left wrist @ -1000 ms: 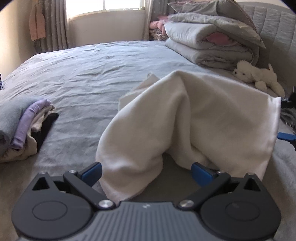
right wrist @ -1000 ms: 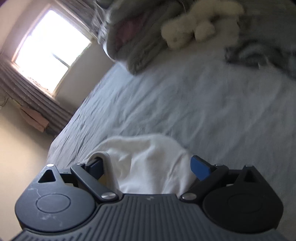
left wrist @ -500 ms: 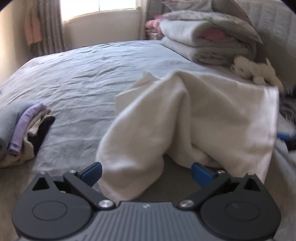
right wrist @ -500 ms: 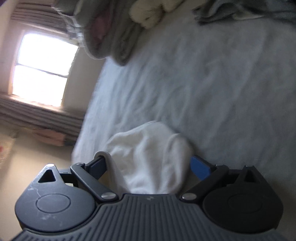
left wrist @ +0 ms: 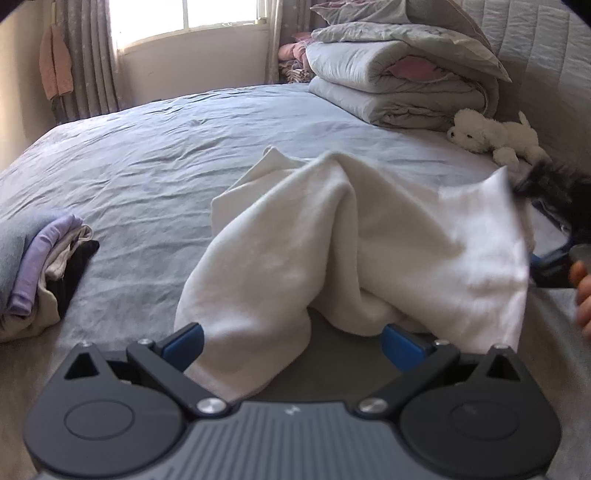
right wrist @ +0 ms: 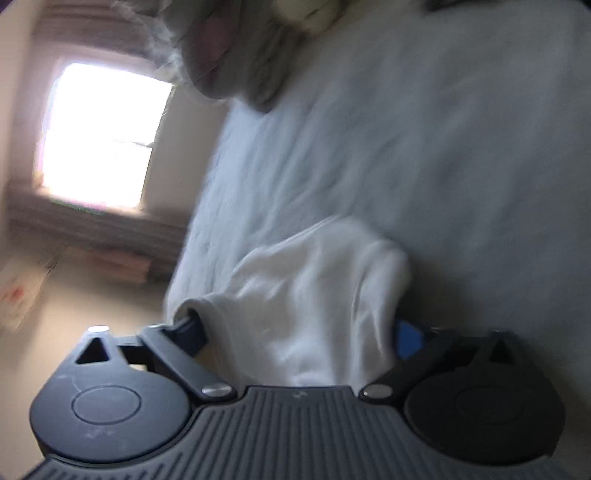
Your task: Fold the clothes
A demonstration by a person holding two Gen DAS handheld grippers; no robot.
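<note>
A: Left claw [left wrist: 291,345] first. Blue fingers [left wrist: 183,343] spread wide, and the white cloth [left wrist: 351,236] hangs down between them, draped over the front of the tool.

B: Gripping it?

A: No. The pads stand well apart with cloth in the gap, nothing pinched. Released, I'd call it.

B: And the right claw [right wrist: 299,338]?

A: Same story in its own view: fingers [right wrist: 190,332] wide apart, cloth [right wrist: 314,295] bunched between them and spilling onto the body. One edge curls over the left finger. Unclenched, though that picture is badly smeared.

B: So where is the cloth overall?

A: Raised in a hump over the bed [left wrist: 166,147], far edge resting on the sheet, near edge drooping onto the left tool. At the right of the left view its corner stands up beside the right tool [left wrist: 554,229], and fingers of a hand [left wrist: 583,291] show at the frame edge.

B: Anything in the way?

A: The cloth itself blocks the middle of the bed. To the left, a stack of folded clothes [left wrist: 40,269], grey, lilac, cream and black, well clear of the cloth.

B: Further out?

A: Folded duvets [left wrist: 399,77] piled at the head of the bed, a white plush dog [left wrist: 495,136] just beside them, near the cloth's raised corner. Beyond, a bright window [left wrist: 184,22] with grey curtains [left wrist: 88,62], something pinkish hanging on them.

B: The right view adds?

A: Only blur: the window [right wrist: 103,136], the duvets [right wrist: 236,48], bare sheet [right wrist: 443,147].
</note>
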